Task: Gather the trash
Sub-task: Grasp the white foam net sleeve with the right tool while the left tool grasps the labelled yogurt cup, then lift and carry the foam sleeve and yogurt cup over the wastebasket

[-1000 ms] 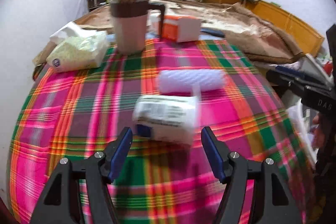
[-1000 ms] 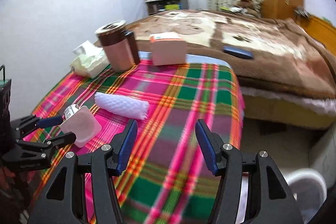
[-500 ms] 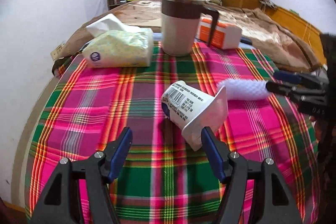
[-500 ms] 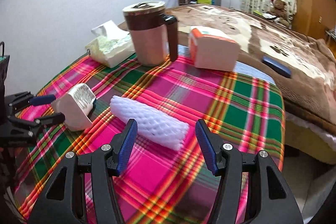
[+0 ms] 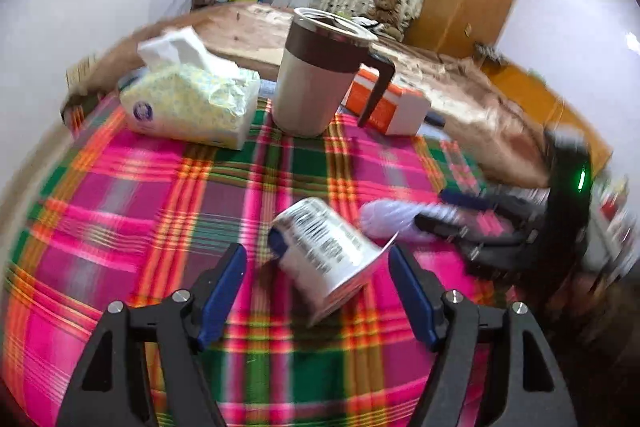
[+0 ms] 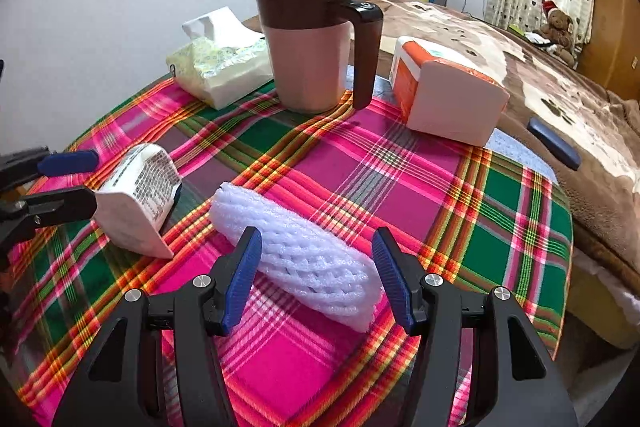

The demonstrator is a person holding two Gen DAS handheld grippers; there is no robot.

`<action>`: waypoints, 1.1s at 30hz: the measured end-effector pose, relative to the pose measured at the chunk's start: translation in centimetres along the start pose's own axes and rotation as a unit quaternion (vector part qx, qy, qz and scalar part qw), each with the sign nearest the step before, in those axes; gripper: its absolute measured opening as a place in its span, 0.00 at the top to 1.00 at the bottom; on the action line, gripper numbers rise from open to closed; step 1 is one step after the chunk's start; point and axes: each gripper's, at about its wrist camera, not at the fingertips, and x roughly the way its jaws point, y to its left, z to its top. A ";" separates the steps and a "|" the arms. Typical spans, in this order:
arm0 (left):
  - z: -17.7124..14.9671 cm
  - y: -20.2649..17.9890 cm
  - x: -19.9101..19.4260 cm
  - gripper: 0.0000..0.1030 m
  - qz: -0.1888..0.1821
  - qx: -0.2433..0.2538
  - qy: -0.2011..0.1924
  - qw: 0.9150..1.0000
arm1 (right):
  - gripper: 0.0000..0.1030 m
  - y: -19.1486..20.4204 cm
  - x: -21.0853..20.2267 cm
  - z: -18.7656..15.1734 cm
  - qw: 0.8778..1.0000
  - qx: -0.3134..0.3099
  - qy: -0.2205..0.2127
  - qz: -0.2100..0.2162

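Left hand-held gripper (image 5: 316,279): wide, straddling tipped white plastic cup with printed label (image 5: 326,253) on plaid-clothed surface (image 5: 160,195). Right hand-held gripper (image 6: 316,271): wide, around white foam net sleeve (image 6: 296,255). Both likely light, crushable; grip mid-body, gently.

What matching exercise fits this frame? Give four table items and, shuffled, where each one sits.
Items:
1. yogurt cup
2. foam net sleeve
3. lidded mug
4. tissue pack

Places:
A. upright at the table's far side
B. between the right gripper fingers
C. far left, beside the mug
D. tipped over, between the left gripper fingers

Pairs: 1-D, 2-B, 3-A, 4-C
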 end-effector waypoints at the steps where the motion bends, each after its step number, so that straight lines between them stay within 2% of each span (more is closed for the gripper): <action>1: 0.4 0.2 0.3 0.23 -0.011 -0.022 0.000 1.000 | 0.43 -0.1 0.1 0.0 1.000 0.004 0.001 0.002; 4: 1.3 -0.1 1.4 0.22 0.009 -0.039 0.004 0.999 | 0.43 -0.1 0.4 0.0 1.000 0.004 0.003 0.001; 8: 1.2 -0.4 3.7 0.22 0.042 -0.041 0.048 0.997 | 0.43 0.1 0.6 0.2 1.000 0.000 0.004 0.002; 13: 0.6 -0.3 5.2 0.22 0.043 -0.046 0.069 0.996 | 0.43 -0.3 1.1 0.4 1.000 0.009 0.007 0.009; 15: 0.0 0.1 5.8 0.22 0.015 -0.072 0.085 0.994 | 0.43 -0.3 1.2 0.3 1.000 0.011 0.013 0.011; 18: -0.5 -0.6 5.4 0.27 0.018 -0.055 0.074 0.996 | 0.43 0.0 0.9 0.0 1.000 -0.004 0.014 0.009; 19: -0.5 -0.9 5.2 0.33 0.014 -0.050 0.072 0.996 | 0.44 0.1 0.8 -0.1 1.000 -0.008 0.016 0.007; 20: -0.5 -1.1 5.1 0.38 0.010 -0.046 0.072 0.996 | 0.47 0.1 0.7 -0.3 1.000 -0.011 0.015 0.008; 22: -0.6 -1.6 4.9 0.44 0.004 -0.034 0.069 0.997 | 0.64 0.3 0.4 -0.4 1.000 -0.017 0.011 0.004; 24: -0.7 -2.1 4.5 0.44 0.015 -0.020 0.062 0.998 | 0.70 0.6 0.2 -0.6 1.000 -0.022 0.009 0.004; 27: -0.9 -3.0 4.1 0.44 0.017 0.001 0.058 0.998 | 0.89 1.3 -0.2 -0.7 0.999 -0.040 0.005 -0.012; 33: -1.2 -4.5 3.1 0.44 0.016 0.024 0.043 0.999 | 0.91 0.9 -2.0 -1.3 0.999 -0.029 -0.011 -0.025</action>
